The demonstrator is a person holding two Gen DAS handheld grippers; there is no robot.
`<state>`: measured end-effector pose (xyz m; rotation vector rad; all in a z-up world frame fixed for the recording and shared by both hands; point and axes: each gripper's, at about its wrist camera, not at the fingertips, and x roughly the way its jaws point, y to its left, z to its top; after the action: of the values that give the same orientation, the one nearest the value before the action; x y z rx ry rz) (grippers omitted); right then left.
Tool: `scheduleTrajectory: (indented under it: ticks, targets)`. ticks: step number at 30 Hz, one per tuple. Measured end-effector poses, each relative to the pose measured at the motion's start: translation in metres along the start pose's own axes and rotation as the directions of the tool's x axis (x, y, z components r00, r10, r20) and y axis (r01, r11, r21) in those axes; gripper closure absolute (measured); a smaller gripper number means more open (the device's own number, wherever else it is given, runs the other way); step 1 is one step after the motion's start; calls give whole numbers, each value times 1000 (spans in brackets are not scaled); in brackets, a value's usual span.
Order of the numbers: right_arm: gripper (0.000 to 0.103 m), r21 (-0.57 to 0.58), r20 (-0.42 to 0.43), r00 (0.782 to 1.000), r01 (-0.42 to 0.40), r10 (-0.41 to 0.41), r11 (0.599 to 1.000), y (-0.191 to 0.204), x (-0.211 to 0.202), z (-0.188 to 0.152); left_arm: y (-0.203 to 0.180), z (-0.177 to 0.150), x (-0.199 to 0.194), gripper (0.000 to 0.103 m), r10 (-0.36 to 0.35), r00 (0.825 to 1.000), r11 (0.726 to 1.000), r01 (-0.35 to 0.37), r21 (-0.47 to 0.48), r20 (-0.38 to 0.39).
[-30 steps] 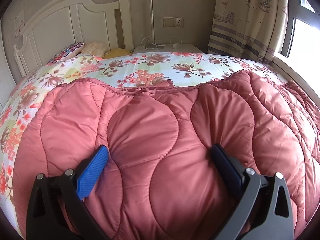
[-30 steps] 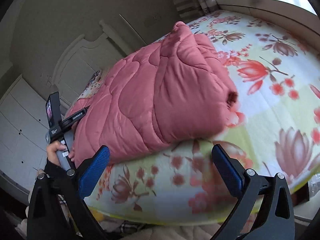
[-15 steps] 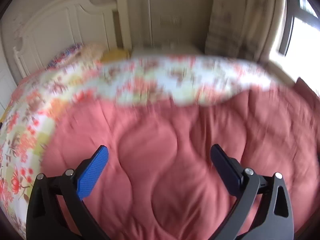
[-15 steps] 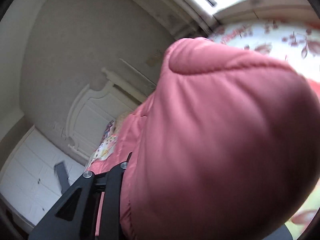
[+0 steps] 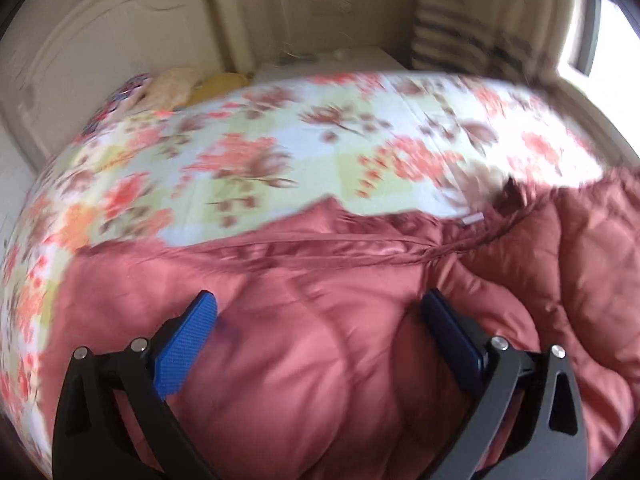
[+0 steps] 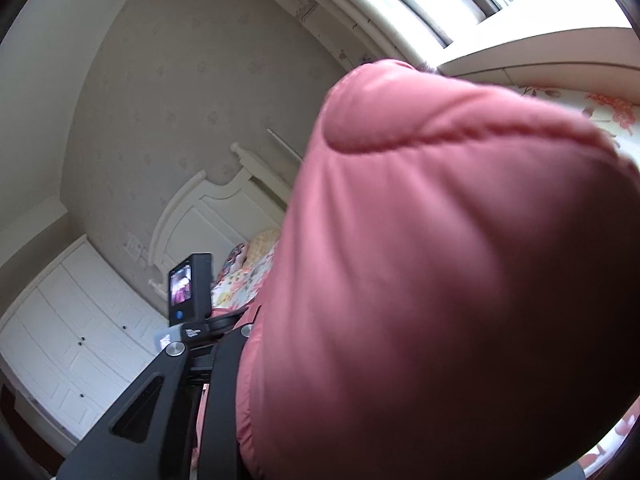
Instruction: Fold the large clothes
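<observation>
Quilted pink coat (image 5: 320,320) handled on floral bed (image 5: 260,152)
Left tongs (image 5: 320,320) are spread wide over puffy fabric; right tongs (image 6: 280,380) are smothered, their state cannot be told.

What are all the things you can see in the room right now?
Puffy coat: one, pink-red, on the bed.
Bed sheet: one, pale with red flowers, under the coat.
Pillows: a few, cream, yellow and patterned, by the headboard.
Headboard: one, white, against the wall.
Wardrobe: one, white, beside the bed.
Curtain: one, cream with stripes, by the window.
Left gripper: black with blue pads, open over the coat.
Right gripper: black, mostly hidden by coat fabric.
</observation>
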<state>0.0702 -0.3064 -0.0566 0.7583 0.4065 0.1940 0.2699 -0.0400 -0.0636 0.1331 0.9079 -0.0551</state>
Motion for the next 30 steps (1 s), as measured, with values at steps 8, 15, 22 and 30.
scheduleTrajectory:
  ticks: [8, 15, 22, 30]
  targets:
    - [68, 9, -18, 999, 29, -29, 1000, -11, -3, 6, 13, -84, -82, 2, -12, 979, 997, -3, 73, 202]
    - [67, 8, -21, 998, 61, -61, 998, -7, -10, -4, -8, -106, -62, 2, 41, 978, 991, -66, 119, 202]
    - [68, -140, 31, 988, 153, -150, 978, 45, -16, -1, -9, -110, -60, 2, 79, 975, 987, -106, 123, 209]
    - [68, -494, 186, 949, 313, -253, 811, 167, 9, -31, 9, -111, -68, 3, -38, 978, 993, 14, 113, 207]
